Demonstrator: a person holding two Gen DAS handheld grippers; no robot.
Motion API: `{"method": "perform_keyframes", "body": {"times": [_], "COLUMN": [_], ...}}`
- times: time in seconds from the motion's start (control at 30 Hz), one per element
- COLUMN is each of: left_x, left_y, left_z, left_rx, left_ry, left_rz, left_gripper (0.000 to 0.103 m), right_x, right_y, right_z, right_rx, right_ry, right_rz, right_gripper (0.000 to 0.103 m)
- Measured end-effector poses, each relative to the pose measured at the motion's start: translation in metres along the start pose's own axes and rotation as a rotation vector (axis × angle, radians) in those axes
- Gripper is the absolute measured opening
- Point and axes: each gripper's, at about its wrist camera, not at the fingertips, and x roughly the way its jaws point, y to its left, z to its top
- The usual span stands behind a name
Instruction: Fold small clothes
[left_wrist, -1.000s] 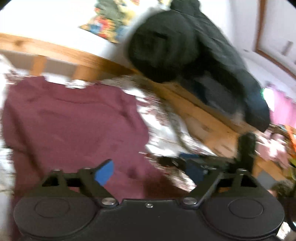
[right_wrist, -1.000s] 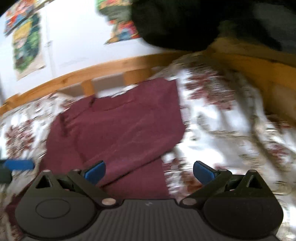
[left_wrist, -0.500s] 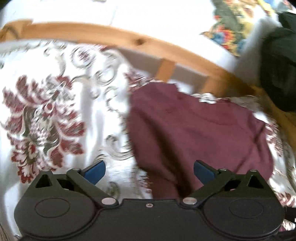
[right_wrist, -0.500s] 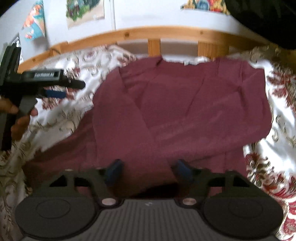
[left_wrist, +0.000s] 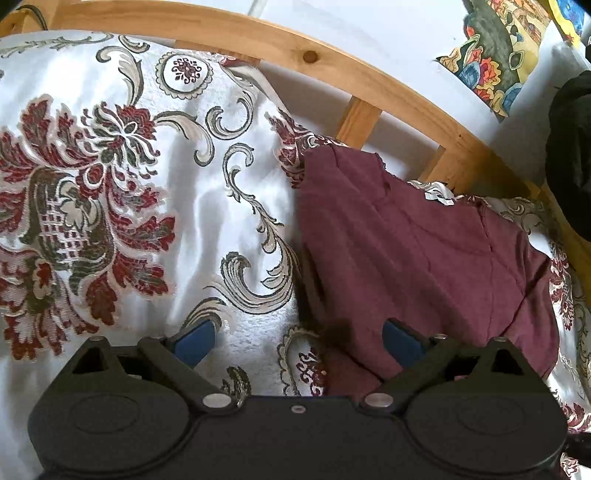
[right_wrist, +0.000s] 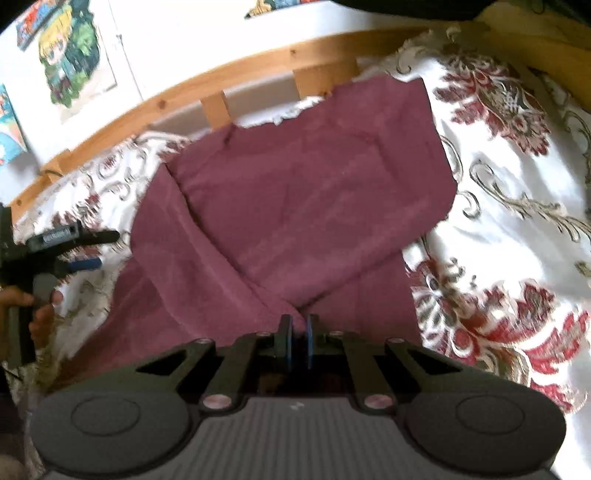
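A maroon shirt (right_wrist: 295, 206) lies on the flowered bedspread (right_wrist: 517, 229), collar toward the wooden rail, both sides folded inward. My right gripper (right_wrist: 297, 332) is shut on the shirt's near hem, cloth pinched between the blue pads. My left gripper (left_wrist: 295, 339) is open over the shirt's (left_wrist: 424, 266) left edge, one finger over the bedspread (left_wrist: 110, 206), one over the cloth; it holds nothing. It also shows in the right wrist view (right_wrist: 74, 254), left of the shirt.
A wooden bed rail (left_wrist: 332, 70) runs along the far side against a white wall with posters (right_wrist: 70, 55). A black jacket (left_wrist: 570, 155) hangs at the right end of the bed.
My right gripper closed on the shirt's near hem. My left gripper swung left from over the shirt to its left edge and stayed open.
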Motion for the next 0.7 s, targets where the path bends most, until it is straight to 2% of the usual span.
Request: {"method": "perform_keyframes", "body": {"times": [0.17, 0.27, 0.33, 0.4, 0.5, 0.57, 0.7], "left_x": [0.003, 0.002, 0.001, 0.0, 0.003, 0.008, 0.023], "left_y": [0.002, 0.004, 0.006, 0.009, 0.015, 0.02, 0.031], "left_z": [0.0, 0.001, 0.003, 0.005, 0.009, 0.013, 0.017], "left_rx": [0.001, -0.011, -0.018, -0.031, -0.068, -0.085, -0.136], "left_ry": [-0.021, -0.048, -0.06, -0.078, -0.093, -0.089, -0.055], "left_rz": [-0.038, -0.074, -0.09, -0.103, -0.115, -0.134, -0.163], "left_gripper": [0.094, 0.086, 0.084, 0.08, 0.063, 0.044, 0.034], "right_x": [0.008, 0.006, 0.005, 0.004, 0.013, 0.028, 0.065], "right_y": [0.002, 0.001, 0.002, 0.005, 0.015, 0.028, 0.074], "right_z": [-0.007, -0.003, 0.005, 0.017, 0.046, 0.071, 0.135], "right_rx": [0.004, -0.001, -0.011, -0.027, -0.063, -0.08, -0.186], "right_ry": [0.02, 0.012, -0.008, -0.039, -0.063, -0.044, 0.092], "right_rz": [-0.024, -0.038, -0.024, -0.008, 0.021, 0.036, 0.114], "right_gripper": [0.012, 0.033, 0.039, 0.057, 0.062, 0.062, 0.062]}}
